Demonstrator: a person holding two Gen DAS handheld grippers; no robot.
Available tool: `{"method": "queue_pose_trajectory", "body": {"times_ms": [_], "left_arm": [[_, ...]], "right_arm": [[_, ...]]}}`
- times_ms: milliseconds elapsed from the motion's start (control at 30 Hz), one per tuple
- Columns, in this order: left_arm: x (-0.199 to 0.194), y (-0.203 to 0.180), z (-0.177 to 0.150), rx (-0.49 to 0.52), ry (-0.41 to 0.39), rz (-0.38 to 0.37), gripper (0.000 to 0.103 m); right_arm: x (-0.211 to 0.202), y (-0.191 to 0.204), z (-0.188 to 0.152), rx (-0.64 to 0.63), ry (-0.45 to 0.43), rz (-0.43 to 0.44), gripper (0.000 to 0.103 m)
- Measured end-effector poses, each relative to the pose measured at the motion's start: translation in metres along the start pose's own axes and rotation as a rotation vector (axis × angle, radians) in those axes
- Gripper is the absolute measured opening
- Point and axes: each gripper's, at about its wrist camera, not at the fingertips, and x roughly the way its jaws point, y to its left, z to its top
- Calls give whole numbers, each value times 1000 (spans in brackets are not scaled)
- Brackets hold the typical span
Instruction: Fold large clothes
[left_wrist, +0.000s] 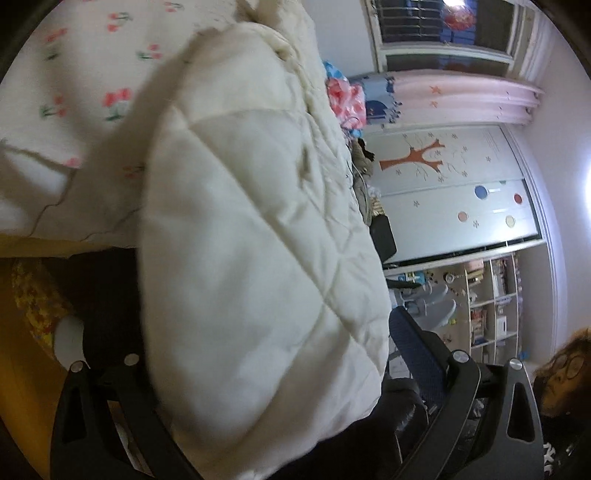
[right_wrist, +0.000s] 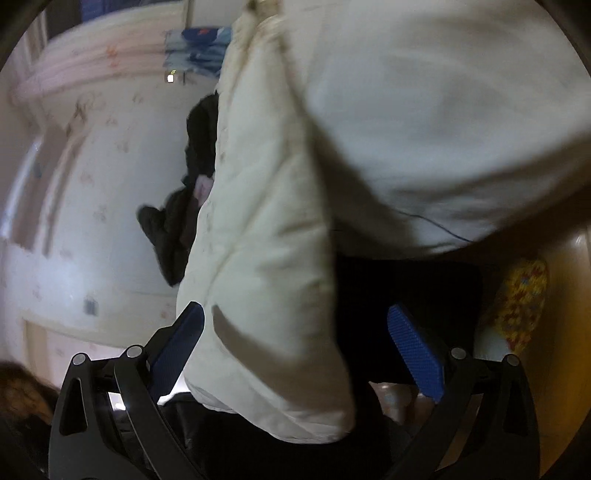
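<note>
A big cream quilted coat (left_wrist: 258, 258) is seen hanging in front of both cameras, over the edge of a bed with a cherry-print sheet (left_wrist: 74, 92). In the left wrist view, the coat is draped between the two fingers of the left gripper (left_wrist: 280, 373). The jaws are spread wide, and only one blue pad (left_wrist: 413, 354) can be seen; whether the cloth is pinched cannot be told. In the right wrist view, the right gripper (right_wrist: 303, 350) is also held wide open, with a puffy fold of the coat (right_wrist: 266, 295) lying between its blue pads (right_wrist: 413, 350) but not squeezed. A dark garment (right_wrist: 177, 221) is seen behind the coat. A yellow knitted slipper (right_wrist: 521, 302) is seen low down near the wooden floor.
</note>
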Motion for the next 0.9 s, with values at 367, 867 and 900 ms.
{"method": "queue_pose_trajectory", "body": {"times_ms": [367,867,900], "left_arm": [[22,-4,-1,3,-54,81,82],[8,-62,-4,186,-24,209,48],[8,-54,-6,160,-22,213,55]], "right_arm": [[37,11,4,-126,20,215,49],[36,53,-6,-218,135,75,80],[40,48,-10,-206,133,77,79]]}}
